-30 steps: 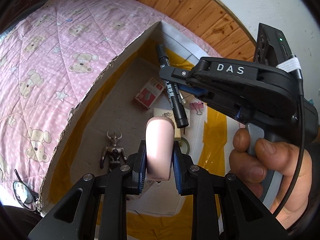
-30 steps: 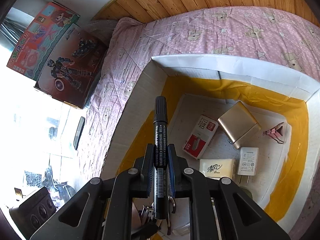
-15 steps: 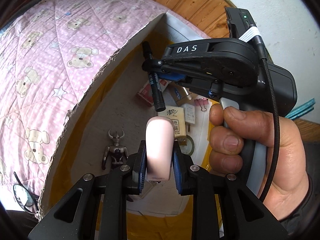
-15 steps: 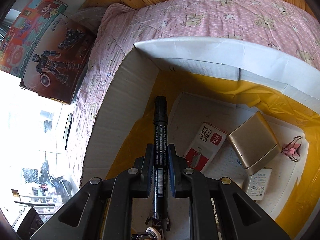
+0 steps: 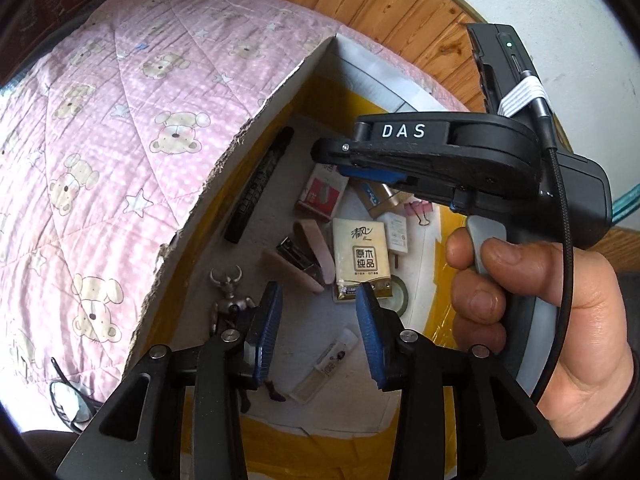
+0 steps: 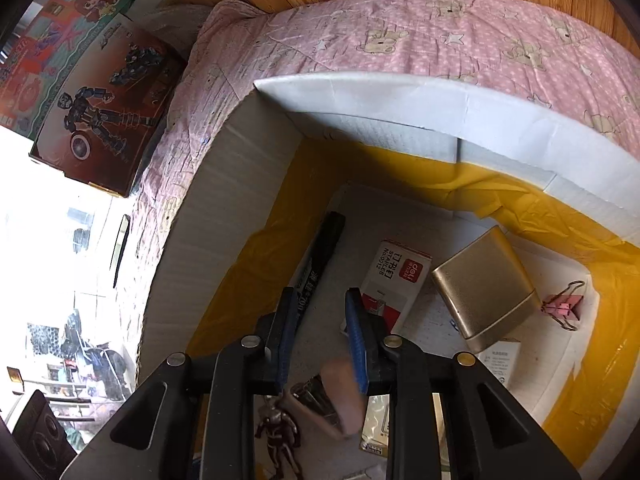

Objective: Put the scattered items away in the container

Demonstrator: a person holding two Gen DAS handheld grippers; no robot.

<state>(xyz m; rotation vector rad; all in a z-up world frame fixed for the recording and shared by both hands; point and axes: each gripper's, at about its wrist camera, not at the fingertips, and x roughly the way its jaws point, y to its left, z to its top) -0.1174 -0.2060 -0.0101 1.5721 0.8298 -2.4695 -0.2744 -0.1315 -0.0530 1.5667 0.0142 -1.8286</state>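
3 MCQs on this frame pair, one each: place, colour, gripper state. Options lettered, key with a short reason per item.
1. Where does the black marker lie?
A. on the pink quilt
B. in the box, along its left wall
C. between the right gripper's pads

2. What colour is the binder clip?
A. pink
B. green
C. black

3. How do the left gripper and the right gripper stand?
A. both shut on items
B. left shut on the stapler, right open
C. both with pads apart, nothing between them

Key:
1 B: the marker rests on the floor of the cardboard box, beside the yellow-lined wall.
2 A: the clip at the box's right side is pink.
3 C: both jaws have just been opening; the pink stapler and the marker lie loose in the box.
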